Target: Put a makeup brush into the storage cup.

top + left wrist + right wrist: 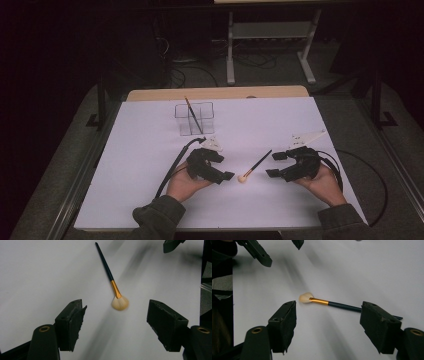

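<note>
A makeup brush (256,165) with a dark handle, gold ferrule and pale fan of bristles lies flat on the white table sheet (150,145) between my two grippers. My left gripper (223,167) is open just left of the bristle end, jaws wide apart and nothing between them; in the left gripper view the brush (113,285) lies a little ahead of the jaws. My right gripper (275,164) is open to the right of the handle; in the right gripper view the brush (329,303) lies across the gap ahead of the jaws, untouched.
A clear divided holder (194,119) stands at the back middle of the sheet with a second brush (193,115) leaning in it. The wooden table edge (215,93) runs behind it. Cables trail from both grippers.
</note>
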### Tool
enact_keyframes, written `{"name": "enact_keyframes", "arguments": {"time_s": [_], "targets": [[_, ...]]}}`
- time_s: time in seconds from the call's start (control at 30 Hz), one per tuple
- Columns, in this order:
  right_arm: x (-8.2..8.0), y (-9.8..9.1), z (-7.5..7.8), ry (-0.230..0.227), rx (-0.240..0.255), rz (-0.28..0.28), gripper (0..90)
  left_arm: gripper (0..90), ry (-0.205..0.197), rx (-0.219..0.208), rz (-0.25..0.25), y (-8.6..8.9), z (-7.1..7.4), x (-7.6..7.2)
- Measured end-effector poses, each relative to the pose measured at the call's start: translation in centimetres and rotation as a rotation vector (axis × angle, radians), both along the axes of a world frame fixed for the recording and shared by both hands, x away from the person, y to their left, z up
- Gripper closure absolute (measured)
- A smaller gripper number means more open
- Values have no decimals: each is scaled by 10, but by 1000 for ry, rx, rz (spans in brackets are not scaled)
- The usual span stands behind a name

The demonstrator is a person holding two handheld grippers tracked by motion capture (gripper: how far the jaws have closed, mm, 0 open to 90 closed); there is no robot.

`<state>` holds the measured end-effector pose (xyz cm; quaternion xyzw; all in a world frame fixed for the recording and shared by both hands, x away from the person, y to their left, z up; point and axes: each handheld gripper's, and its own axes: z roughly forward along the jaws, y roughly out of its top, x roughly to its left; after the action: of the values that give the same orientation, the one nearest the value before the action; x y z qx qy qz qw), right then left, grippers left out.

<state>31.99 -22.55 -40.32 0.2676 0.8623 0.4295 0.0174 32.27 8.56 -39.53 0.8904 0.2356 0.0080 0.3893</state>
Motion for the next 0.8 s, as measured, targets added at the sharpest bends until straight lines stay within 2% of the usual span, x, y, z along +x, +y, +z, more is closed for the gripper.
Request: {"name": "enact_keyframes", "arguments": {"time_s": [0.3,0.37,0.53,0.57,0.67,0.8], "targets": [[0,-2,-1,4,-9,1,281,300,1,34,-6,-13,0,5],[0,-2,0,0,-12,3,280,305,-10,34,-9,-16,1,7],[0,-4,0,0,-10,1,279,312,-7,35,1,-24,0,8],[0,-4,0,4,-9,-1,278,316,-10,52,-9,-25,1,9],[0,-6,0,1,-9,0,278,319,5,51,0,-30,0,11],[0,-8,1,2,-8,-2,278,333,10,62,-14,-37,0,15]]}}
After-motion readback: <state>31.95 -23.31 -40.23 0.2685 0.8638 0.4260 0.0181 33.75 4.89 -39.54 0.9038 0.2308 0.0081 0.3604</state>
